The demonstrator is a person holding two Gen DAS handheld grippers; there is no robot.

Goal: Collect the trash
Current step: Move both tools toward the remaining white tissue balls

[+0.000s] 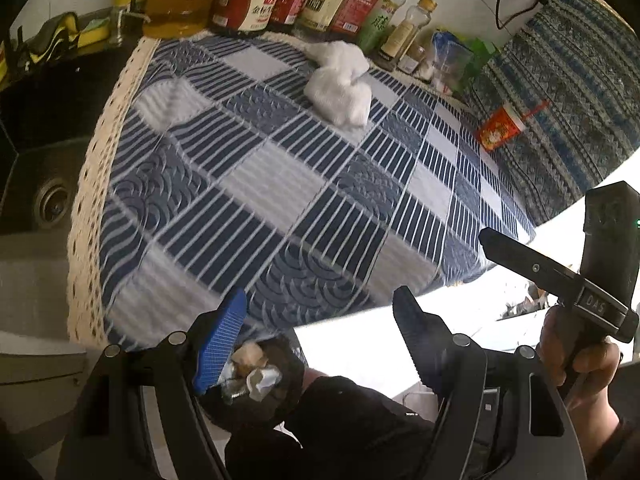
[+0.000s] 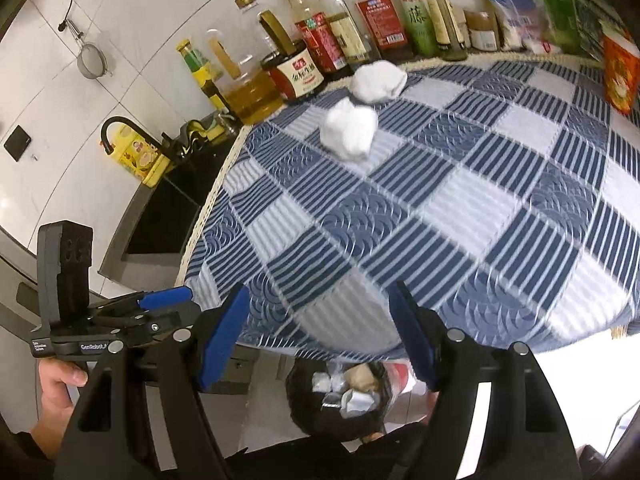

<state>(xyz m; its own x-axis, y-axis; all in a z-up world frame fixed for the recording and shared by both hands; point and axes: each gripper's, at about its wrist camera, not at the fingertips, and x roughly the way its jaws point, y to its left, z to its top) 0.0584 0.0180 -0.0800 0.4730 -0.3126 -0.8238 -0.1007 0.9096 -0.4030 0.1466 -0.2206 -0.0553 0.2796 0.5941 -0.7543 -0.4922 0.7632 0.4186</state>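
Both grippers hang over the counter's near edge w/ jaws spread apart, nothing between them: left gripper, right gripper. Below, at 6 o'clock, a black trash bin holds crumpled wrappers. Two white paper wads lie close together on the blue checked cloth toward 12 o'clock, well apart from both grippers. Sauce & oil bottles line the back wall; a red cup lies tipped at 2 o'clock, sink at 9.
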